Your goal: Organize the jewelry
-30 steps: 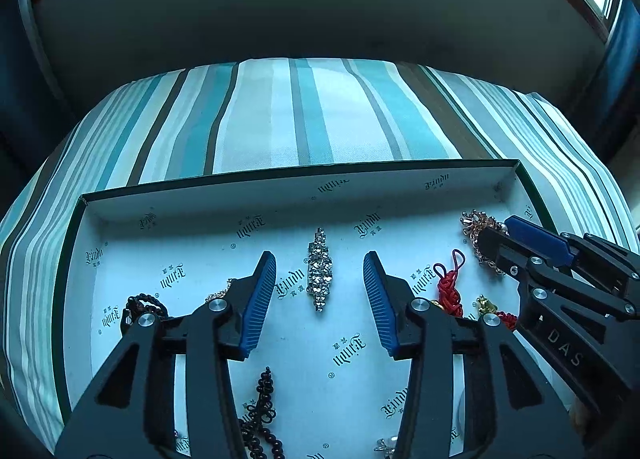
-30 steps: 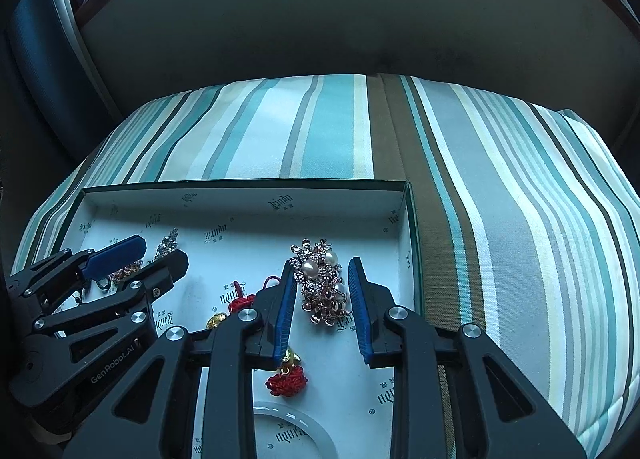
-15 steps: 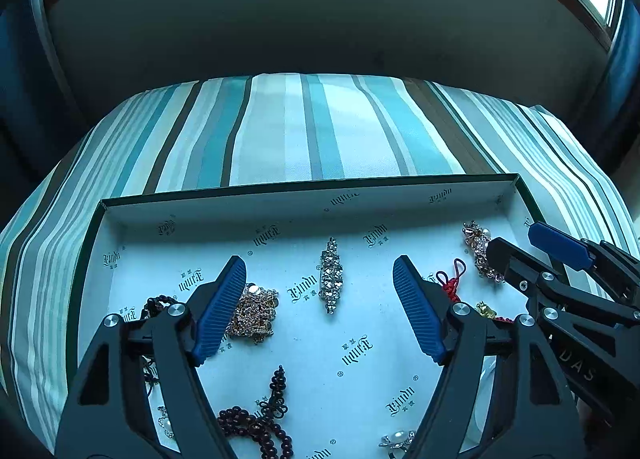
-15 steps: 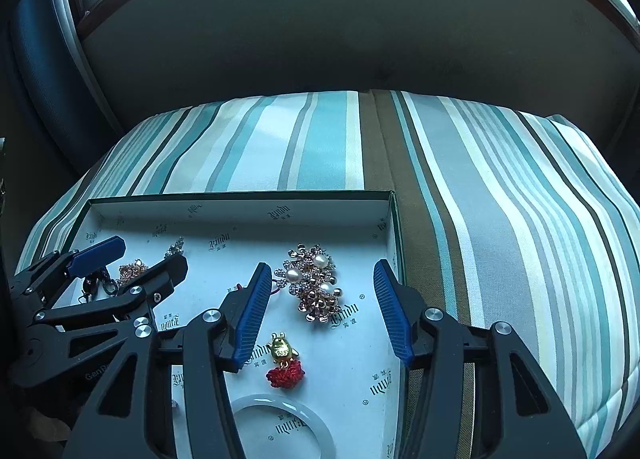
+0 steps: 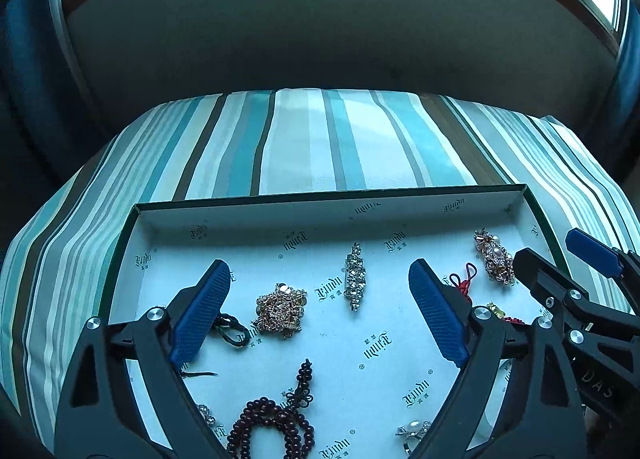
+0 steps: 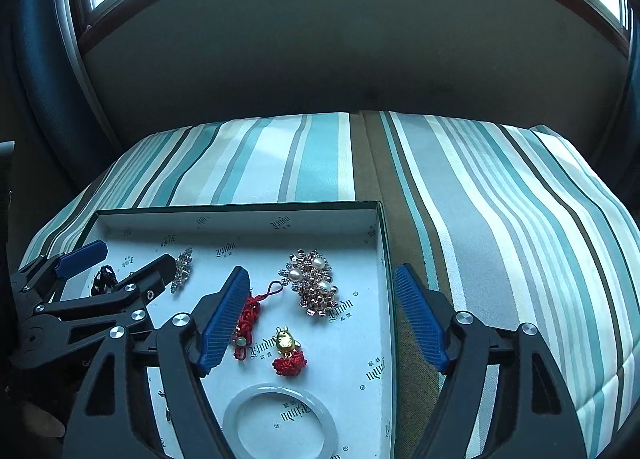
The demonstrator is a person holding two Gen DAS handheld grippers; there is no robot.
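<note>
**Both claws released above the jewelry tray**

The left claw hangs spread wide, holding nothing, over the tray on the striped bed. Below it lie a gold chain heap and a crystal brooch, apart. The right claw is likewise released, above the pearl brooch, red knot cord, gold charm and pale bangle

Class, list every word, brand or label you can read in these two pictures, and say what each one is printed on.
"Lindu", a repeated blackletter logo, several upside down: white printed paper lining of the shallow green-edged box.
Small characters under each logo: too small to read.
"DAS": black body of the right claw.
"G...", partly hidden letters: black body of the left claw.
</note>
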